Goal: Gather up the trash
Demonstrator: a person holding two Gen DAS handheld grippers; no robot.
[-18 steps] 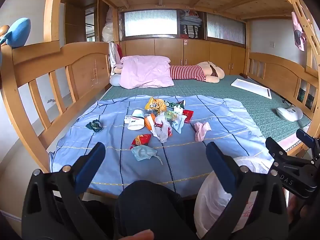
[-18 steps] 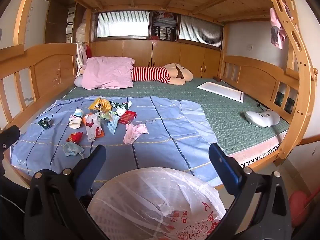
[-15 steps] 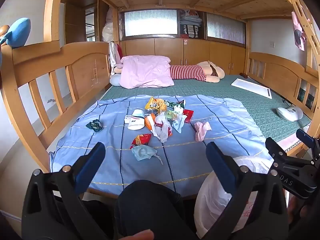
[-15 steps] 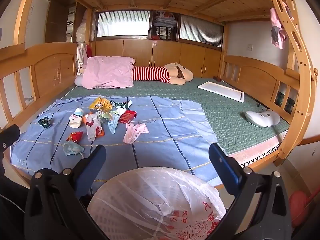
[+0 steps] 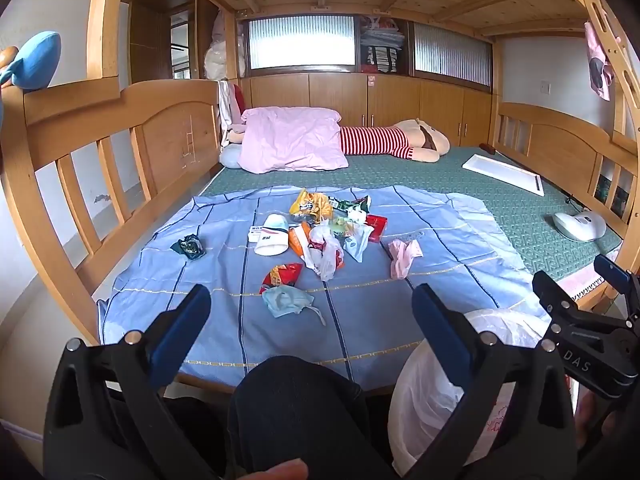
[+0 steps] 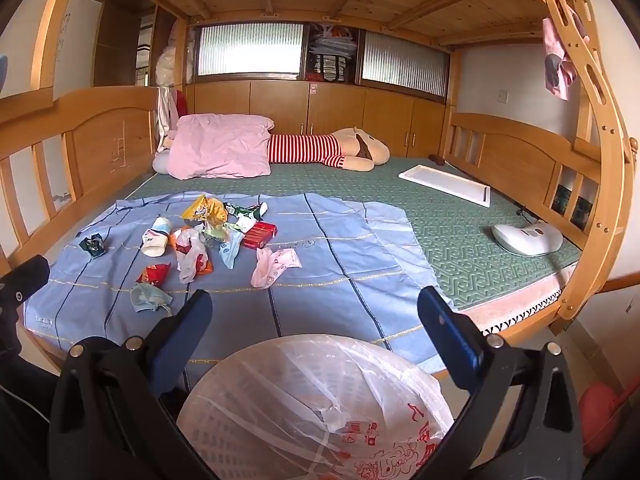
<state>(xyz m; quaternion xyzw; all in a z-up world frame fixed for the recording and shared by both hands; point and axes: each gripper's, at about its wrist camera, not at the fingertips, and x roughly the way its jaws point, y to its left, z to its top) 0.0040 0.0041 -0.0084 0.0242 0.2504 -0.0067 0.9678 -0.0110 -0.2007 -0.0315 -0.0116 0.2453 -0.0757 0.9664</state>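
Observation:
Trash lies scattered on a blue striped sheet (image 5: pixel 360 320) on the bed: a blue face mask (image 5: pixel 288 300), a red wrapper (image 5: pixel 282 274), a white cup (image 5: pixel 272 234), a yellow snack bag (image 5: pixel 310 206), a red box (image 5: pixel 376 226), a pink wrapper (image 5: pixel 402 254) and a dark crumpled wrapper (image 5: pixel 188 246). My left gripper (image 5: pixel 310 320) is open and empty, short of the bed's near edge. My right gripper (image 6: pixel 316 326) is open and empty, just above a white bin lined with a plastic bag (image 6: pixel 316 408). The bin also shows in the left wrist view (image 5: pixel 432 392).
Wooden bed rails stand at the left (image 5: pixel 100 160) and right (image 6: pixel 520 152). A pink quilt (image 5: pixel 292 144) and a striped plush toy (image 5: pixel 384 144) lie at the far end. A white board (image 6: pixel 444 182) and a white device (image 6: pixel 526 238) lie on the green mat.

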